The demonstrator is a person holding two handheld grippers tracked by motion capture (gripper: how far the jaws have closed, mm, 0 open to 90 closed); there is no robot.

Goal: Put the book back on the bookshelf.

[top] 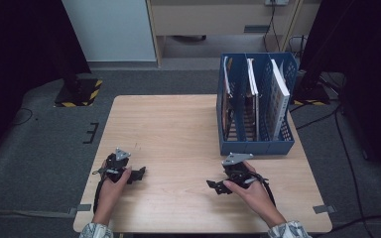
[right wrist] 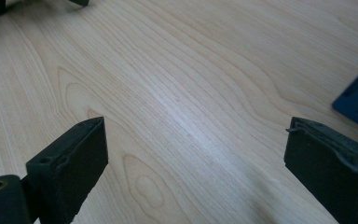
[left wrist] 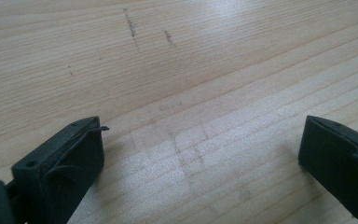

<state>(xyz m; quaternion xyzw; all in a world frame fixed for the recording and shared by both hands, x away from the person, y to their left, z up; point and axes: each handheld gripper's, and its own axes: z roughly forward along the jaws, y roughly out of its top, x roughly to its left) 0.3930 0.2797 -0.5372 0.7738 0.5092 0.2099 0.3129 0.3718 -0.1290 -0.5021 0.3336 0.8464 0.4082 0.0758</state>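
Left tool (top: 140,173) and right tool (top: 213,185) rest low in the frame on the table (top: 178,129) — both jaws spread wide, gripping nothing — blue file rack (top: 256,106) sits upper right.

High view: above my side, looking forward and down on the whole table (top: 178,129).
Left gripper view: rides my left gripper (left wrist: 200,154), close over the wood.
Right gripper view: likewise close; my left gripper at 11 o'clock.
Shared: the tabletop.
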